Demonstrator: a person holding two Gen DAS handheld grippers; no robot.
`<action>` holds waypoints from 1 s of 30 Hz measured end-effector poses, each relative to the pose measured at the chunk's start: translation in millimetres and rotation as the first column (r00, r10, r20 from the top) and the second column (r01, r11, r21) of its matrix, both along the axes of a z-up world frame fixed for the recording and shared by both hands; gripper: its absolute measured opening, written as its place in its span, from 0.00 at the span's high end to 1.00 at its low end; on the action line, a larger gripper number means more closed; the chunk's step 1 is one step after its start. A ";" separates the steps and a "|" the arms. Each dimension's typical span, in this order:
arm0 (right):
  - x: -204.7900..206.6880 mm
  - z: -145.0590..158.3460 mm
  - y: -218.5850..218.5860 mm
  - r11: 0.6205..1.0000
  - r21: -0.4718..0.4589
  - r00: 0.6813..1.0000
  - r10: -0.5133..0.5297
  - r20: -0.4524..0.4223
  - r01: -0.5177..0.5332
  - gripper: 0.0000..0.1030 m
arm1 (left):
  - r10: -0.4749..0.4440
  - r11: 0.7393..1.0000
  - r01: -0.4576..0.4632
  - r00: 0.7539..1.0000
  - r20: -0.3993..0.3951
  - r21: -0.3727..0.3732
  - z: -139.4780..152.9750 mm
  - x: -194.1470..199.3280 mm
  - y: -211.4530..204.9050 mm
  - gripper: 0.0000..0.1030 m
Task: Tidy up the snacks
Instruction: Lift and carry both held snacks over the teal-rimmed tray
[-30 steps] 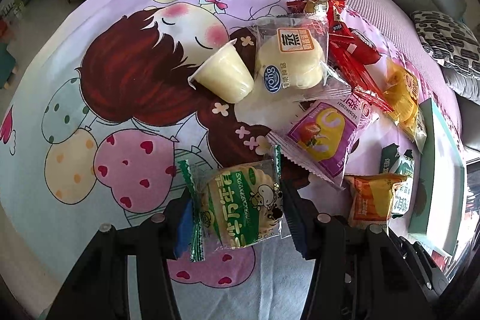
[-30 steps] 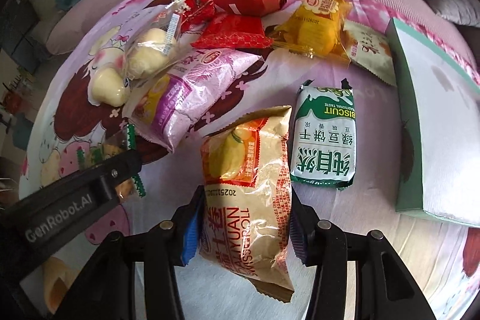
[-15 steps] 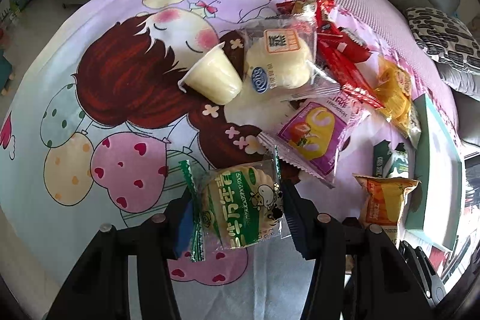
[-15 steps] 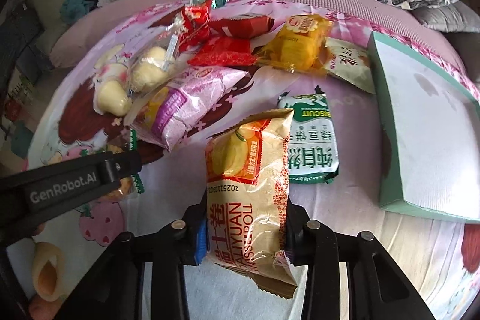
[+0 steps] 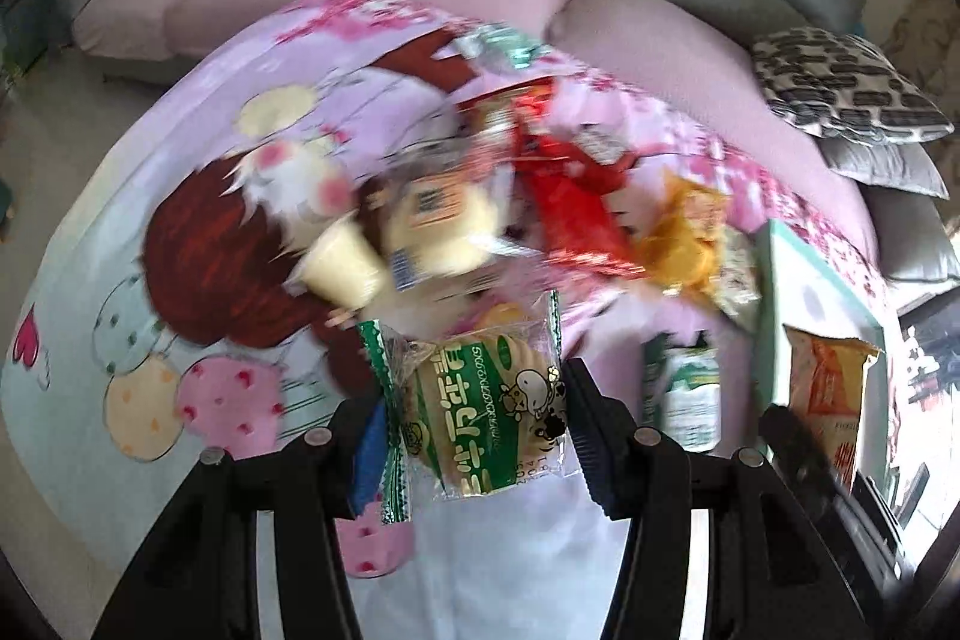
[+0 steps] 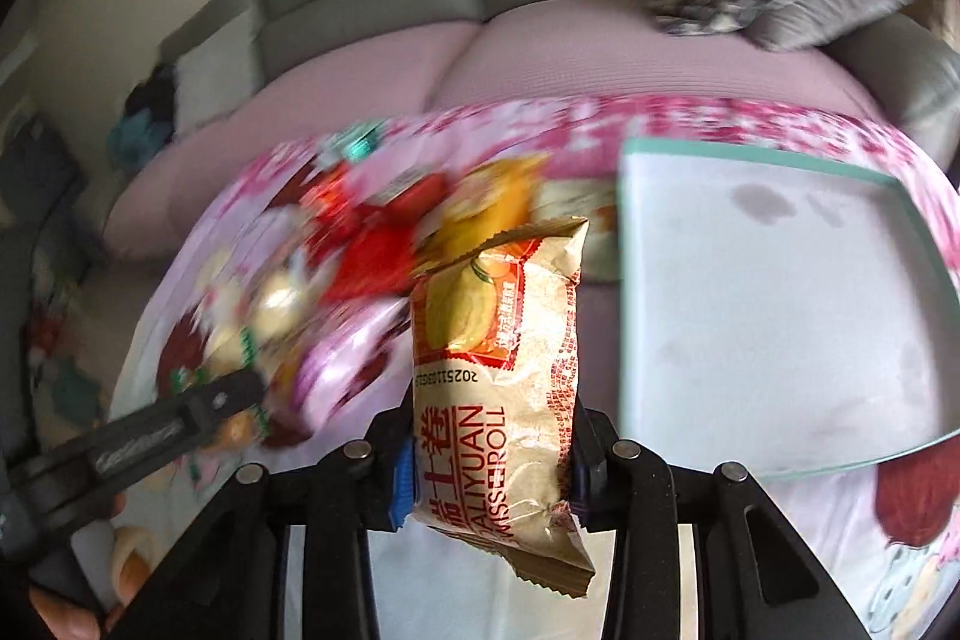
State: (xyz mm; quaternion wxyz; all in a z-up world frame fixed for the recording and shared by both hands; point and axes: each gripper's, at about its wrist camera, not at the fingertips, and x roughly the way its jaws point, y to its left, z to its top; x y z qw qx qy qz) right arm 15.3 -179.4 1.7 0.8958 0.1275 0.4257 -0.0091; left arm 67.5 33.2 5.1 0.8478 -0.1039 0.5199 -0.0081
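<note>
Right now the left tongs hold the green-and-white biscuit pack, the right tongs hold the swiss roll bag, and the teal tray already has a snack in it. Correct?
Not quite. The right wrist view shows the teal tray bare inside. Otherwise right: left tongs hold the biscuit pack, right tongs the swiss roll bag.

Swiss roll packet (image 6: 498,388), tan with orange panel, print upside down in right wrist view: "ALIYUAN" (first letter cut off at edge), "SWISS ROLL" with a small mark between words, large Chinese characters beside it, number string beginning "20251108" under orange panel.

Green-and-cream biscuit packet (image 5: 480,409): large cream Chinese characters on green band, cartoon cow, small line of Latin letters too fine to read.

Remaining packets and other tongs' lettering: blurred, unreadable.
</note>
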 end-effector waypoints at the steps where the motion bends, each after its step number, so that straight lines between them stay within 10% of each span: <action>1: -0.2 1.7 -10.7 0.999 -0.010 1.000 -0.030 0.008 0.030 0.61 | -0.025 1.000 0.025 1.000 0.012 0.000 4.1 3.0 -12.1 0.46; 16: 33.7 -2.8 -148.4 0.940 -0.051 0.942 -0.337 0.002 0.337 0.61 | -0.351 0.937 0.350 0.934 0.064 0.026 1.5 60.1 -186.2 0.46; 30: 48.1 -28.4 -216.9 0.891 -0.038 0.889 -0.454 -0.059 0.453 0.60 | -0.466 0.884 0.464 0.874 0.139 0.054 -14.2 77.7 -260.8 0.46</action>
